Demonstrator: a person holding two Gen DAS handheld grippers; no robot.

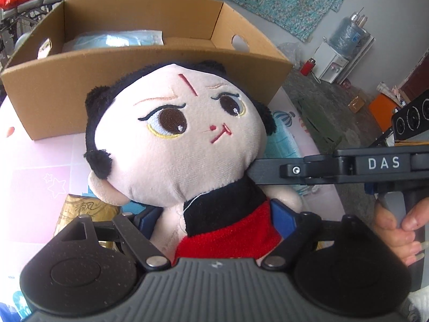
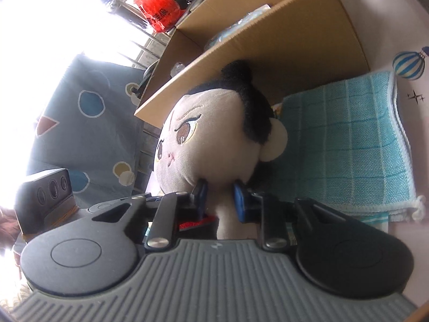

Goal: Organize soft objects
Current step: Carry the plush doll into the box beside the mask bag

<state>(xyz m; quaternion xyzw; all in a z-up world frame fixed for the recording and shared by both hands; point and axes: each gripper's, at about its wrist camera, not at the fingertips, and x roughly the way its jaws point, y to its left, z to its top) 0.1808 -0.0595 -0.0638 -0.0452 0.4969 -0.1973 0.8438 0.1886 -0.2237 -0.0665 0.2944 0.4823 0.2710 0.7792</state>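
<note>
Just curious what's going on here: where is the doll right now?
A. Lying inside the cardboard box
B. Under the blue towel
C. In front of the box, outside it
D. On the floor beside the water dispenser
C: the doll is in front of the cardboard box, against its near wall and not inside it.

Fuzzy plush doll (image 1: pixel 174 145), matt cardboard box (image 1: pixel 67 94)

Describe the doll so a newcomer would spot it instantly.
Start at the open brown cardboard box on the pale pink patterned tabletop. Directly in front of its near wall lies the plush doll, partly over a turquoise checked cloth. It alone has a big cream head, black hair buns and a red-and-black outfit.
</note>
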